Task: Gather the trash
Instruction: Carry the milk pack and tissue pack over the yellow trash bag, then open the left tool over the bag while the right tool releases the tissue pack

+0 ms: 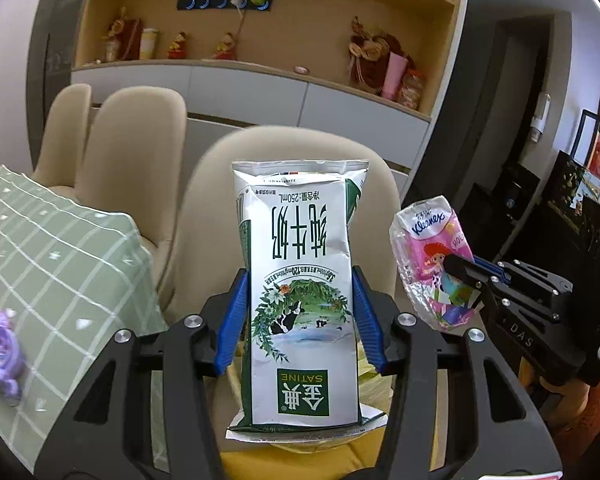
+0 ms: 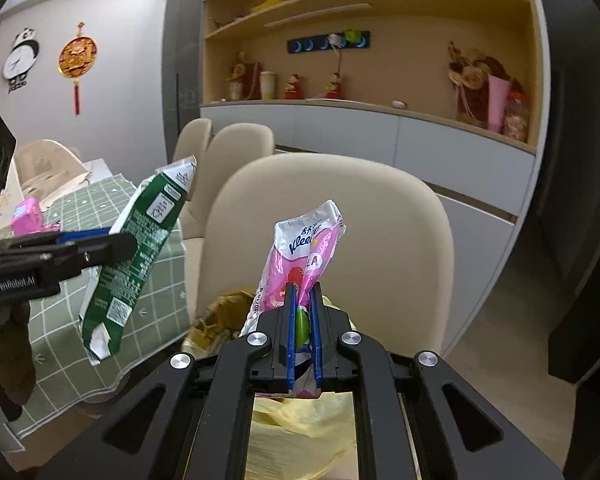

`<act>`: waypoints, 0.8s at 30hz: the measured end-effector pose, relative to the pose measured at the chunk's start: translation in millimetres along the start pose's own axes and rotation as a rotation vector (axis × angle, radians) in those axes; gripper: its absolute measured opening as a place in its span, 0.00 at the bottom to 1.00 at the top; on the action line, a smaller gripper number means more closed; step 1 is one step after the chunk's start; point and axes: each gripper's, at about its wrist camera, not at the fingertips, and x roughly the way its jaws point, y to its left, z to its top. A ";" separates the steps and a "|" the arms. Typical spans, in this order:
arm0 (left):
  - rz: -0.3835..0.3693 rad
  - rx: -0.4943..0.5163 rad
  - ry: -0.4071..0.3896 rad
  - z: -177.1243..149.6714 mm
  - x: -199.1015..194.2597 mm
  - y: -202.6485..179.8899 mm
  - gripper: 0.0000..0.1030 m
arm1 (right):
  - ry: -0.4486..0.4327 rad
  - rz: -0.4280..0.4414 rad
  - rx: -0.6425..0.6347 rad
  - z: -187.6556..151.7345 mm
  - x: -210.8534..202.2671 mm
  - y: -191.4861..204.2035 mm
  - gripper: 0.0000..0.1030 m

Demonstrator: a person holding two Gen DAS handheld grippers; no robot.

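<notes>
STEP: carry to yellow bag (image 2: pixel 300 432) | LEFT: left gripper (image 1: pixel 300 312) clamps milk carton (image 1: pixel 300 280) above bag | RIGHT: right gripper (image 2: pixel 303 312) pinches Kleenex wrapper (image 2: pixel 300 248) above bag | ADVICE: centre each item over bag opening before releasing; release one at a time.

The milk carton (image 1: pixel 300 300) at frame centre looks like coated paper, glossy, creased near the top. The Kleenex wrapper (image 1: pixel 432 264) on the right is thin crinkly plastic film, shiny. Left gripper (image 1: pixel 300 300) is matt black plastic with ribbed blue pads (image 1: pixel 232 320) and bright metal screws. Tablecloth (image 1: pixel 52 264) at left is soft matt cloth. Yellow bag (image 2: pixel 300 432), bottom of the right wrist view, is thin semi-glossy plastic.
</notes>
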 end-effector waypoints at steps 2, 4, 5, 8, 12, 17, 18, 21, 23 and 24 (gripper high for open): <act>-0.013 -0.005 0.013 -2.4 13.0 -3.0 0.46 | 0.002 -0.006 0.008 -0.8 2.1 -5.5 0.08; -0.028 -0.017 0.031 -4.2 25.9 -4.6 0.46 | 0.004 -0.012 0.017 -3.0 3.2 -9.3 0.08; -0.032 -0.021 0.038 -4.8 31.7 -5.3 0.46 | 0.005 -0.014 0.020 -2.8 4.5 -12.7 0.08; -0.042 -0.026 0.056 -7.3 48.0 -5.7 0.46 | 0.019 -0.025 0.027 -6.8 10.7 -18.9 0.08; -0.049 -0.041 0.075 -10.4 70.0 -5.3 0.46 | 0.034 -0.037 0.037 -11.3 17.1 -24.5 0.08; -0.080 -0.070 0.113 -11.4 96.9 -0.9 0.46 | 0.047 -0.052 0.057 -16.1 21.9 -33.2 0.08; -0.086 -0.074 0.122 -11.2 100.6 -0.2 0.47 | 0.050 -0.054 0.060 -16.8 22.9 -34.3 0.08; -0.087 -0.097 0.134 -10.0 105.7 5.2 0.54 | 0.059 -0.054 0.069 -19.4 25.3 -34.4 0.08; -0.080 -0.103 0.128 -8.7 103.1 8.6 0.56 | 0.065 -0.050 0.071 -21.3 28.2 -32.3 0.08; -0.075 -0.104 0.126 -8.3 100.4 10.0 0.57 | 0.067 -0.046 0.072 -21.8 29.6 -30.9 0.08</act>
